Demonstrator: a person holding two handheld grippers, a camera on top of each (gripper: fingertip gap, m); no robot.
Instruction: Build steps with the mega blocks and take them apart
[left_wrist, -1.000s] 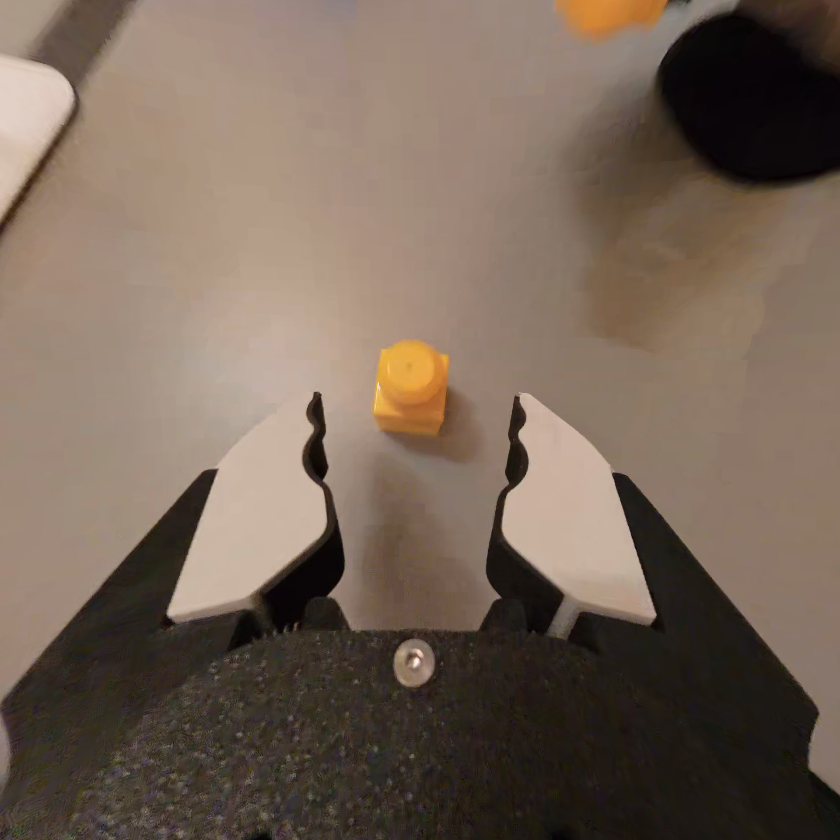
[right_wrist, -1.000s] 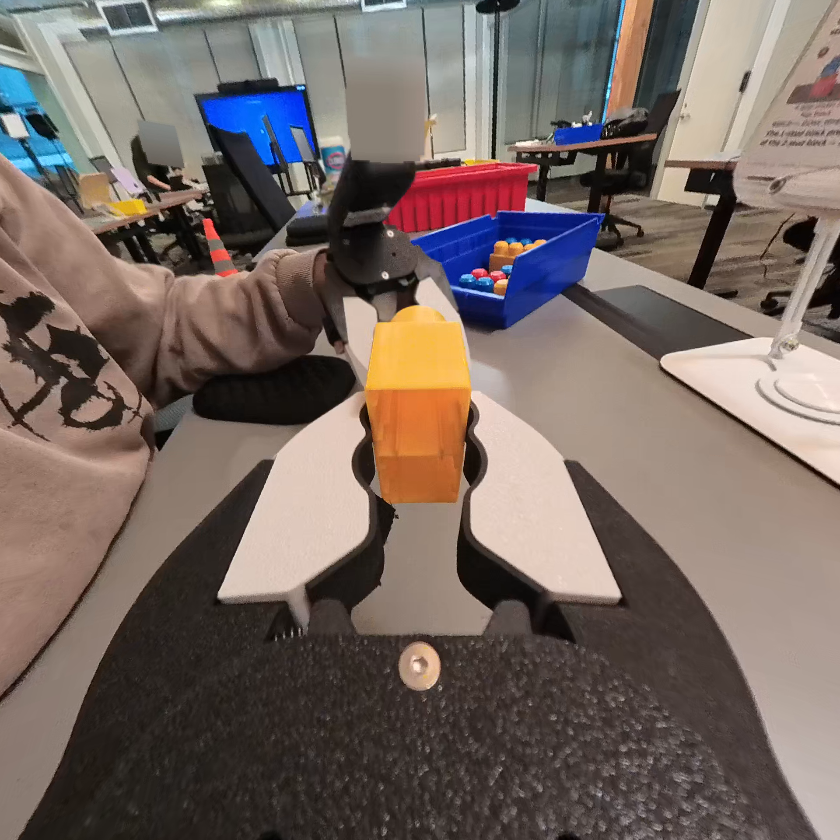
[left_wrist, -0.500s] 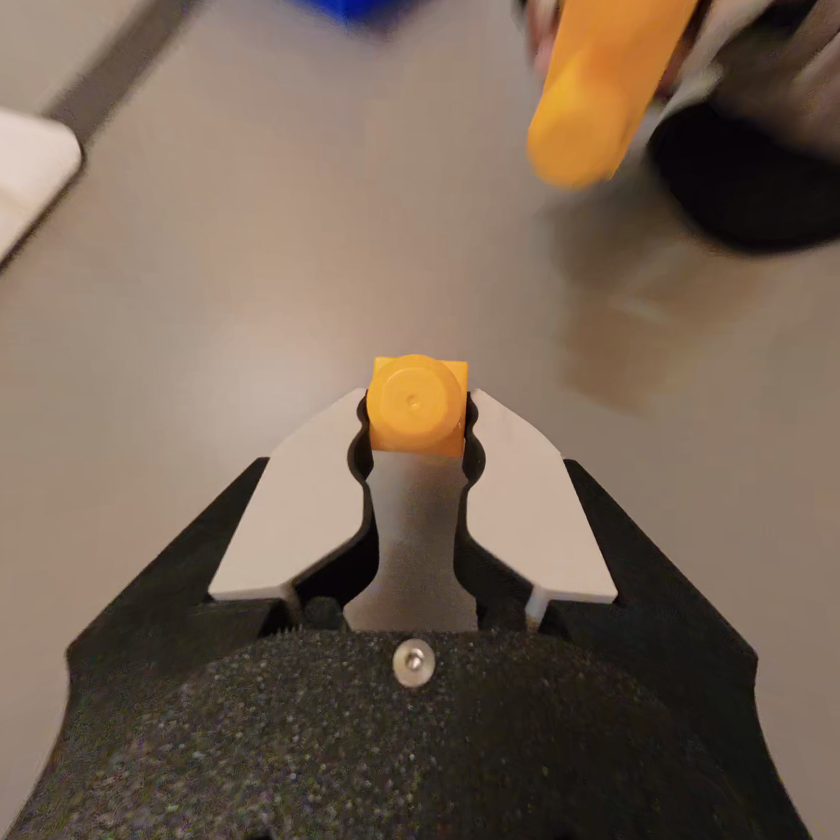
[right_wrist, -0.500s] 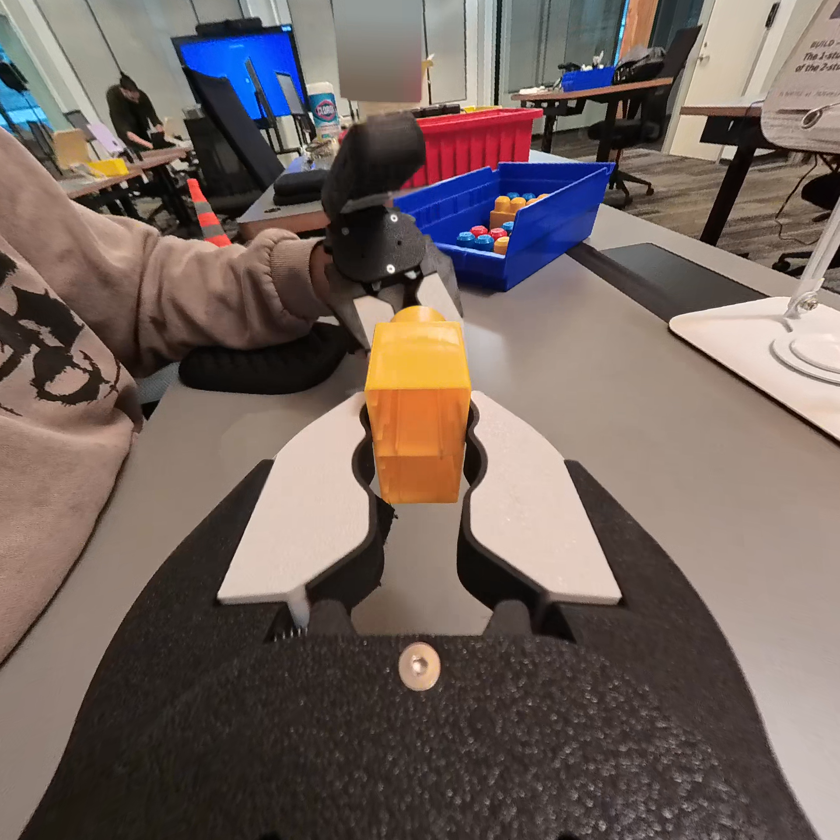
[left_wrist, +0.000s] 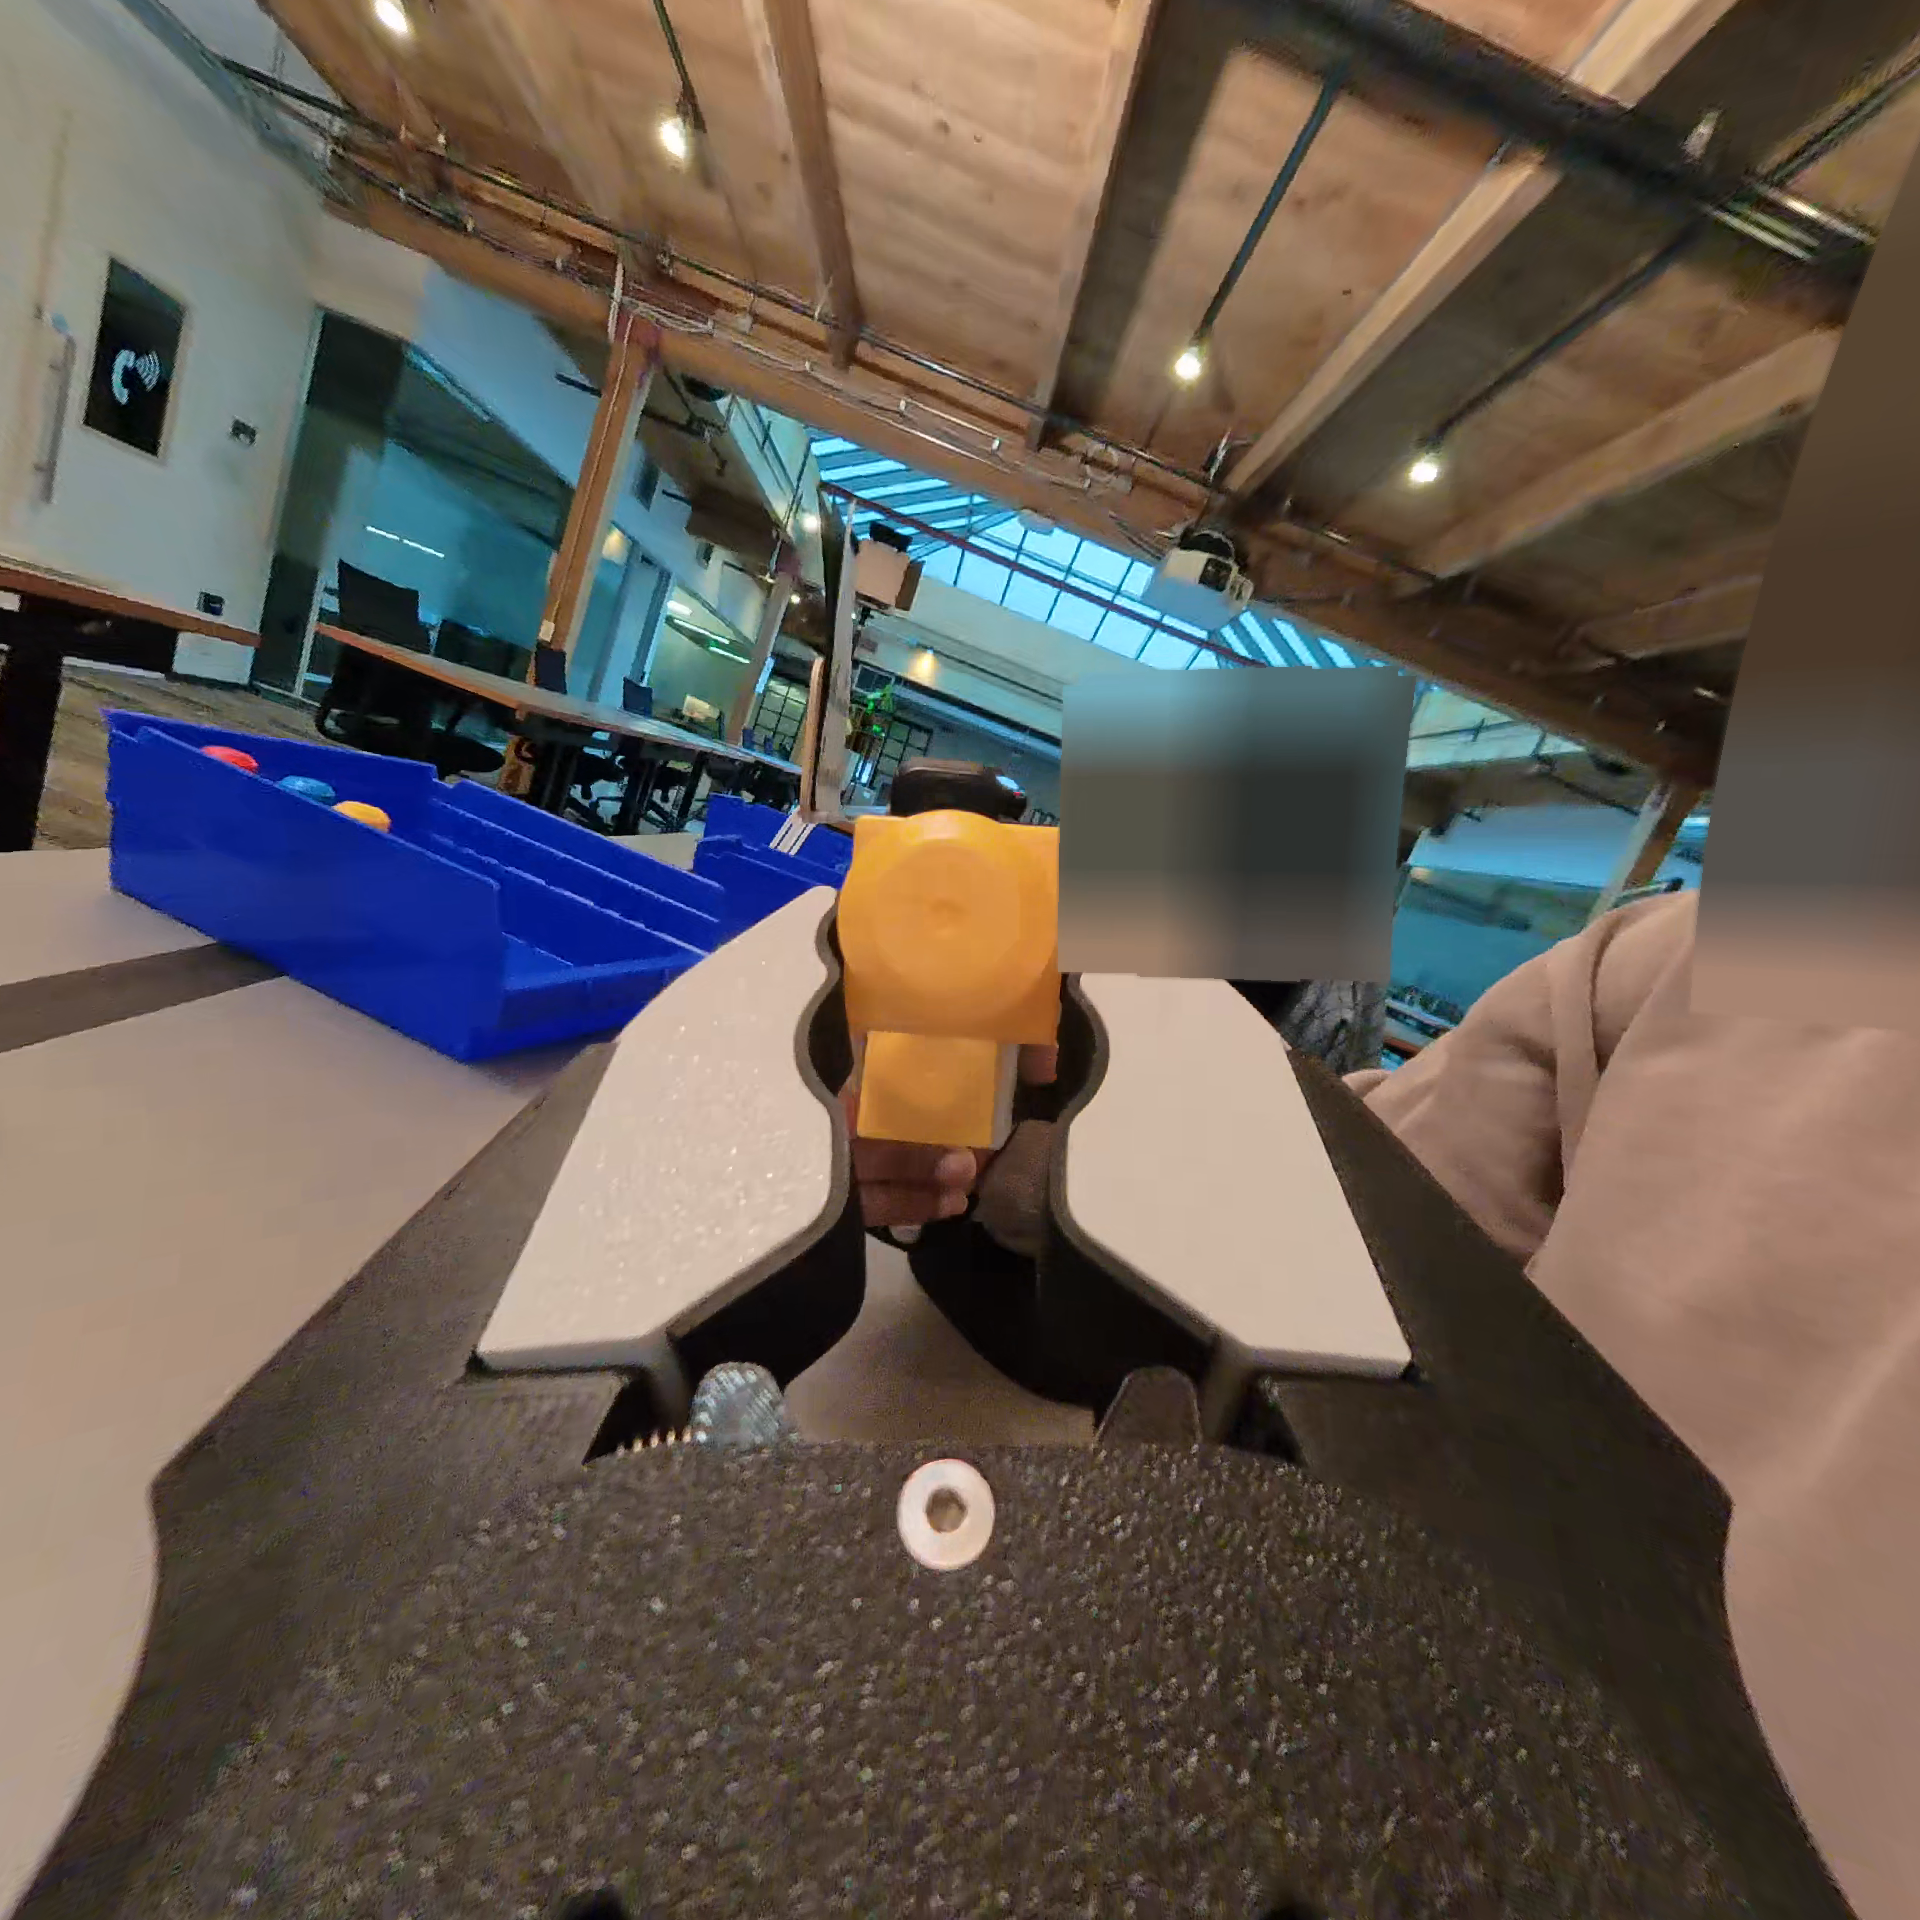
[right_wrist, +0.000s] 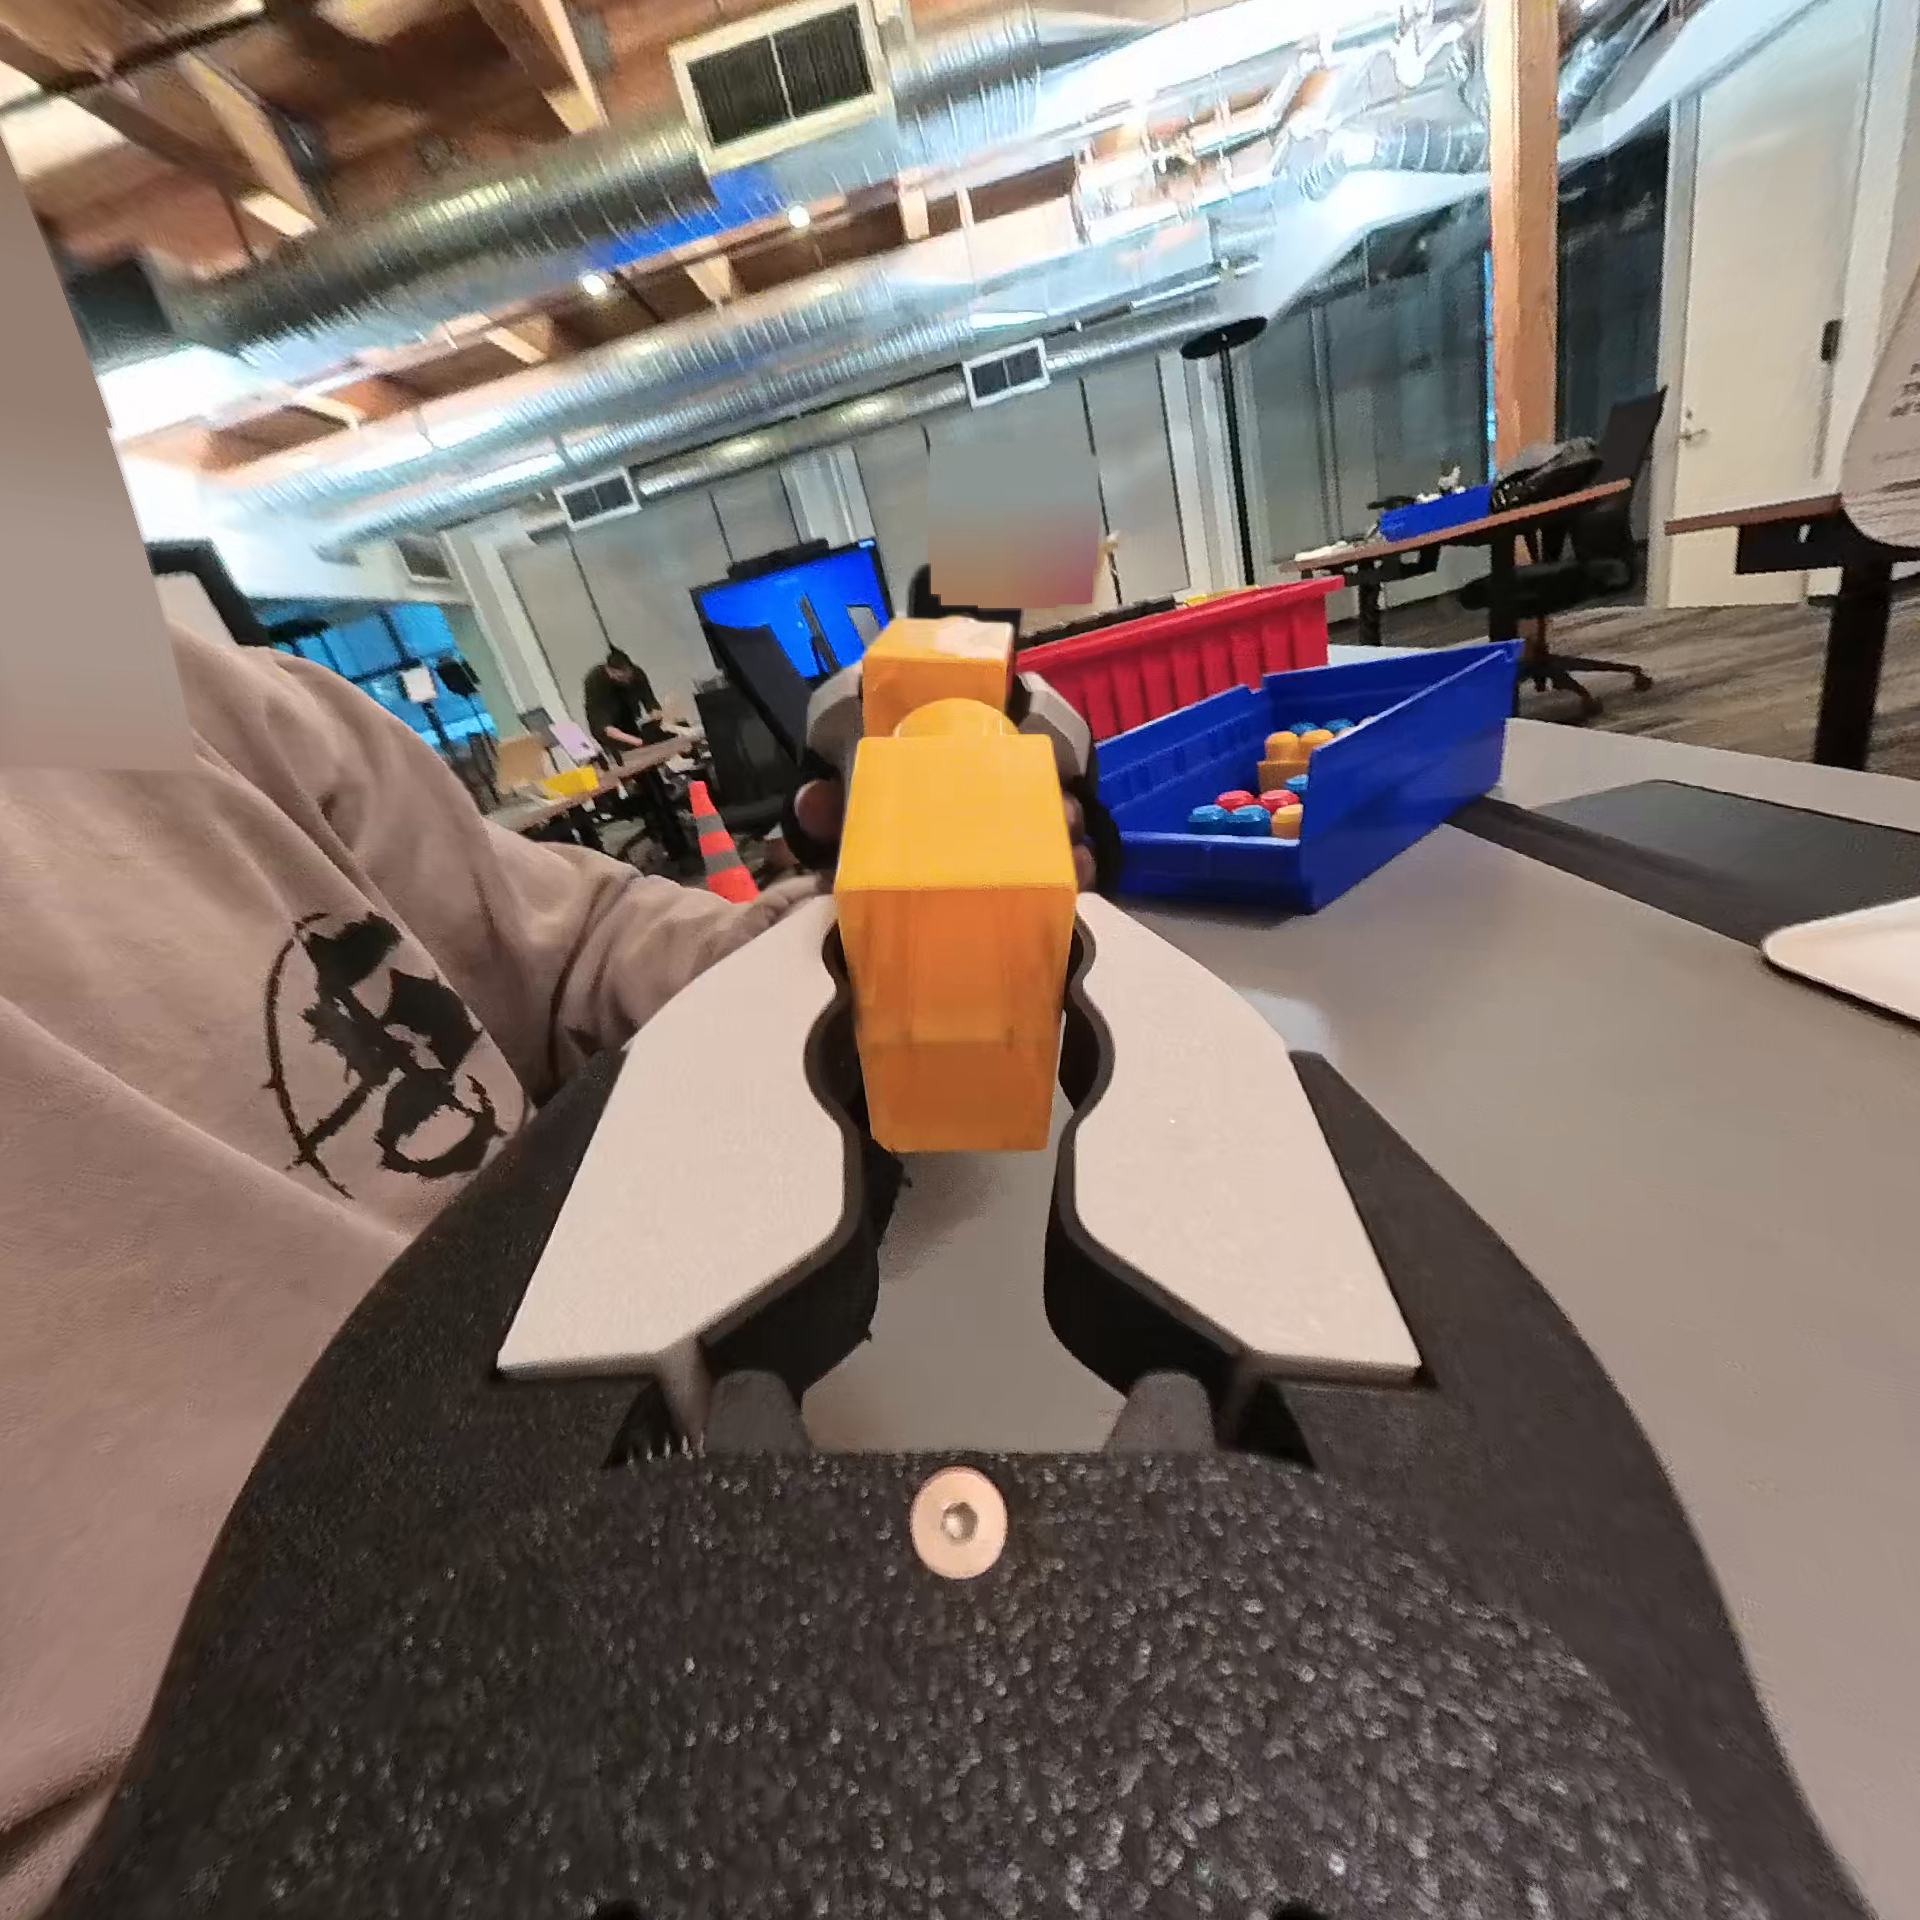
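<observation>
- Both tongs are being held off the table, facing each other, each pinching an orange block.
- Left wrist view: the left gripper is being kept pressed onto the single-stud orange block, whose round stud is being pointed straight ahead. Just beyond and below it, the taller orange block of the other tong is being presented end-on. A blue bin is resting on the grey table to the left (a few coloured blocks are lying inside it).
- Right wrist view: the right gripper is being clamped on the taller orange block, stud forward. The single-stud orange block is being held in the far tong directly beyond that stud; whether the two are touching cannot be told. A red bin is standing behind the blue bin.
- Step judged in hand: the two blocks are being lined up in mid-air for joining, so building is only beginning.
- Next move, as judged: one block's stud is to be centred on the other's hollow underside, then the two are to be pushed squarely together (a tilt could make a block twist in its grip).
</observation>
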